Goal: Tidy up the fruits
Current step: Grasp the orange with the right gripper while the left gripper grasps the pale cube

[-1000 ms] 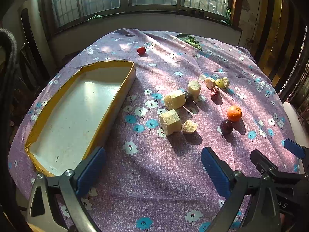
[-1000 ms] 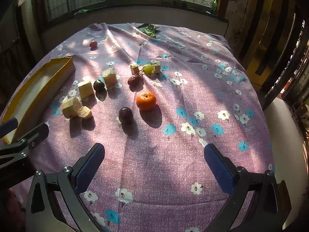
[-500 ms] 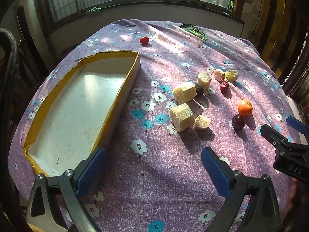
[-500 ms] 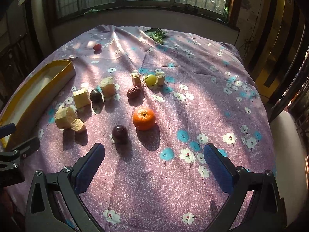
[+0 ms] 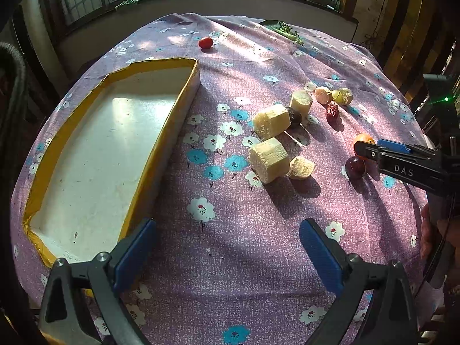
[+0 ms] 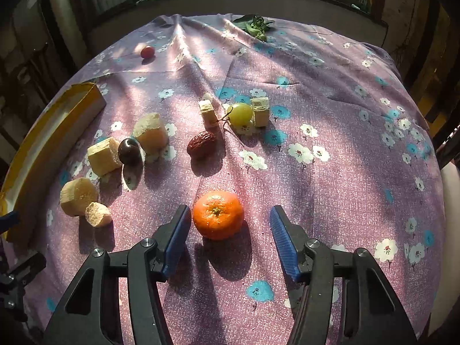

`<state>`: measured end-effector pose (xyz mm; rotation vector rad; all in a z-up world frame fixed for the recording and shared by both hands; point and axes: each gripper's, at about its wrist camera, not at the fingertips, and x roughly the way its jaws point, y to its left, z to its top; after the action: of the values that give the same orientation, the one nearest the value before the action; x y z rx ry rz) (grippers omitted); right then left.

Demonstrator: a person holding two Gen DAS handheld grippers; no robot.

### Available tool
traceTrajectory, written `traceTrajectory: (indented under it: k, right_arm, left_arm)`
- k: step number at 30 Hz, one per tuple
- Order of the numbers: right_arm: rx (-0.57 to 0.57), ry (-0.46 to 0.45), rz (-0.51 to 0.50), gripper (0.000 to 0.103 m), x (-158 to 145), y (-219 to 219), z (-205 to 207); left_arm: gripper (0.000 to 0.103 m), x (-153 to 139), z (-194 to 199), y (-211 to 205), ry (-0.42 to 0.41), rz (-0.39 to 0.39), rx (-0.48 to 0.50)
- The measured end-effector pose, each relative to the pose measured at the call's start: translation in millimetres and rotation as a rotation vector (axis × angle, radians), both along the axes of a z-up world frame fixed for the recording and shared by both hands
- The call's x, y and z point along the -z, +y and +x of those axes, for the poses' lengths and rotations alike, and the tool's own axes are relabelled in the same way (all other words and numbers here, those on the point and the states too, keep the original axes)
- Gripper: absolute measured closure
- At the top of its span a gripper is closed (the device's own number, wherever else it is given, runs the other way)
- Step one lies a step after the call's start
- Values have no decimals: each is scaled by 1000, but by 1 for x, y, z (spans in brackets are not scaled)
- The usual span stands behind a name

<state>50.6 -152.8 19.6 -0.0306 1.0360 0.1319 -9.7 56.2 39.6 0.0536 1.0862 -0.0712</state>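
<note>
Right gripper lines up on the tangerine

The right gripper [image 6: 230,235] comes in low and its jaws have just been closing; they're about half open, the tangerine [image 6: 218,214] between the ribbed blue pads, the left pad just beside the glossy, dimpled peel, the right one apart, so nothing is gripped yet. That fruit sits near the counter's right edge on the purple flowered cloth [image 6: 330,189], beside a smooth dark plum [image 5: 355,167]. The left gripper [image 5: 228,247] hangs wide open and empty by the yellow-rimmed cardboard tray [image 5: 184,106] at the left edge, likely the drop-off. Fibrous sugarcane chunks [image 6: 103,156], a wrinkled jujube [image 6: 201,144] and a green grape [image 6: 241,112] wait mid-counter.
</note>
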Motion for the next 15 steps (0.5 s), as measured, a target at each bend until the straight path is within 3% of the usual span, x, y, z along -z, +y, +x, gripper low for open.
traceTrajectory:
  k: [2,4,7,15]
  right_arm:
    - [-21,12,4,62,3,2,2]
    - [-31,16,28,68,3,4,3]
    - [-35,7,18,68,1,4,1]
    - [-41,-17,50,68,-8,-3,-11]
  left_arm:
    - [2,1,4,-3,7,-13,3]
    - [2,1,10,-6,11,-25,10]
    - [3,3,20,-12,30,-76,24]
    - [21,13,56,-27,85,-101,69]
